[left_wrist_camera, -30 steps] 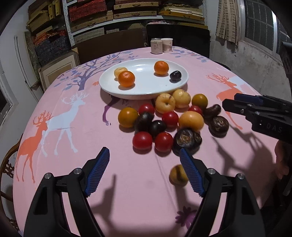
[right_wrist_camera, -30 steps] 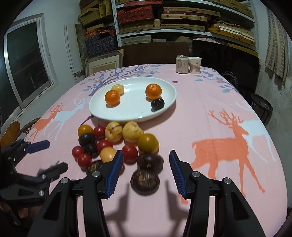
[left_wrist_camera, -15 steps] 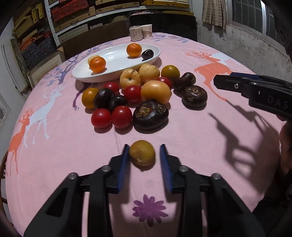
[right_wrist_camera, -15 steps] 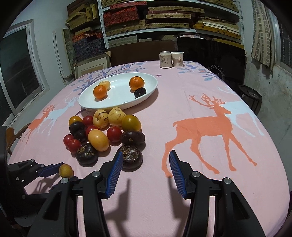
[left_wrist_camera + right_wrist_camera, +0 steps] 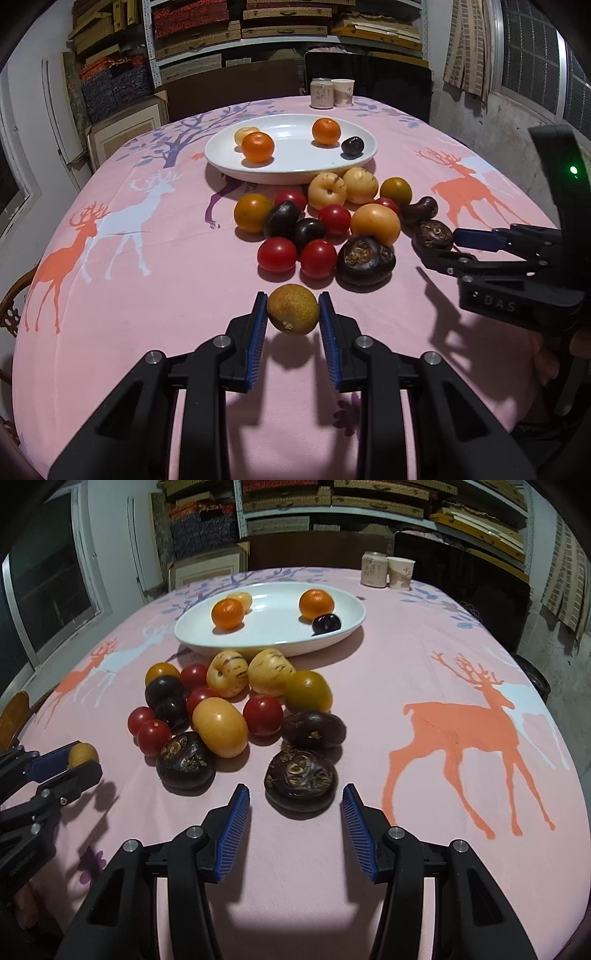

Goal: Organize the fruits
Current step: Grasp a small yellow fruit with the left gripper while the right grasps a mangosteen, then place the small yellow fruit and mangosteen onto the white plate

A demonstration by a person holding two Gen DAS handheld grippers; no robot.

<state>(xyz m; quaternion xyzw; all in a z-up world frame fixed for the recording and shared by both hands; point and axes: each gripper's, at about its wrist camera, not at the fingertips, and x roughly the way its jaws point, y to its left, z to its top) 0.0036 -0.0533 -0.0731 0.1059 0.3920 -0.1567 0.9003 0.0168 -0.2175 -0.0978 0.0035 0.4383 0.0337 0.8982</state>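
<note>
Fruits (image 5: 317, 229) heaped between white plate (image 5: 291, 171) and both claws.

on the white plate (image 5: 288, 173): two oranges (image 5: 258, 147), one pale yellow fruit (image 5: 245, 134), one dark plum (image 5: 352, 145). on the desk (image 5: 155, 280): six red tomatoes (image 5: 276, 254), one can (image 5: 321, 93), one paper cup (image 5: 343, 92).

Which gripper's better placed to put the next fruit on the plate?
Left. The left gripper is already shut on the small yellow-brown fruit; the right gripper is open, short of the dark wrinkled fruit.
</note>
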